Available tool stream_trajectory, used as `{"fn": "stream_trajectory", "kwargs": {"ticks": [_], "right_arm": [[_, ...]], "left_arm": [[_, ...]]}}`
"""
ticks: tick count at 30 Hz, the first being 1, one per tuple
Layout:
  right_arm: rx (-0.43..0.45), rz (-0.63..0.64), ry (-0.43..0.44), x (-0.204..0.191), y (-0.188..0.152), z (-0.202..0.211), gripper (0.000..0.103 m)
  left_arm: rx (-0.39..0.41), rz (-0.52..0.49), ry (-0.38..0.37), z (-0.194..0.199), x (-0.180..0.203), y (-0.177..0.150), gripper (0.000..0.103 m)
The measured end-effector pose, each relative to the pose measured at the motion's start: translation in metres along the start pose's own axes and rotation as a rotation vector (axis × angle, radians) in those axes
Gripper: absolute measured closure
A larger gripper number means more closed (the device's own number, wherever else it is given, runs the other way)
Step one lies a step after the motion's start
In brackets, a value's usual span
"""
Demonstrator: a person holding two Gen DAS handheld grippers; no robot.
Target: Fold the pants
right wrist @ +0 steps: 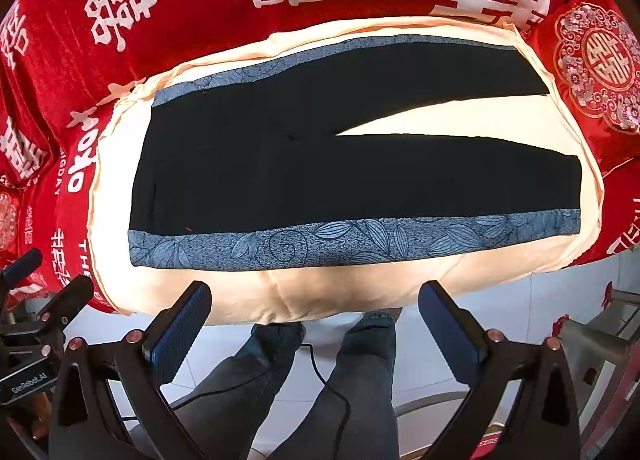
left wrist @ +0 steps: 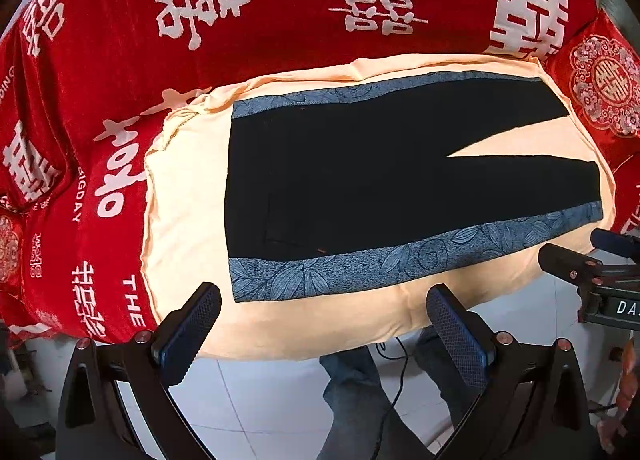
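Pants [left wrist: 360, 180] flat, unfolded; waist detail too dark. L claw [left wrist: 320, 324] & R claw [right wrist: 316, 320] both spread, empty.

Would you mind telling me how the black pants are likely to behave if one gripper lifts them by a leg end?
The pants lie quite flat on the peach cover, so they are probably floppy and would drape from one pinch. They look thin, likely light. The cover looks soft and rumpled, so it may bunch if the pants are dragged.
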State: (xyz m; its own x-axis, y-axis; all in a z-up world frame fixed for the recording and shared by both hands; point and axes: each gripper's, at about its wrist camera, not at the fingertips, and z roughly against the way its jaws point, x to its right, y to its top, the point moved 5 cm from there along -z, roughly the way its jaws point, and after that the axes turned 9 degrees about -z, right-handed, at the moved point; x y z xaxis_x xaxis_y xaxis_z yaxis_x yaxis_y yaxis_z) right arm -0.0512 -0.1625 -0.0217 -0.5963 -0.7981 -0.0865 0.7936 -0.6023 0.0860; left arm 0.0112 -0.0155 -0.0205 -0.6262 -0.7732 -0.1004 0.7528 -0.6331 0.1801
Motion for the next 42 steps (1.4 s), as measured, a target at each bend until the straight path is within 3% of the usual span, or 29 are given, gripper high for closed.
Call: {"fn": "stream_trajectory", "kwargs": {"ticks": [42], "right_arm": [[0.005,0.003,0.001,0.0054,-0.0046,0.0033,0.000]], "left_arm": [[-0.012,-0.006,0.036,0.0054,0.0040,-0.0002,0.000]]}}
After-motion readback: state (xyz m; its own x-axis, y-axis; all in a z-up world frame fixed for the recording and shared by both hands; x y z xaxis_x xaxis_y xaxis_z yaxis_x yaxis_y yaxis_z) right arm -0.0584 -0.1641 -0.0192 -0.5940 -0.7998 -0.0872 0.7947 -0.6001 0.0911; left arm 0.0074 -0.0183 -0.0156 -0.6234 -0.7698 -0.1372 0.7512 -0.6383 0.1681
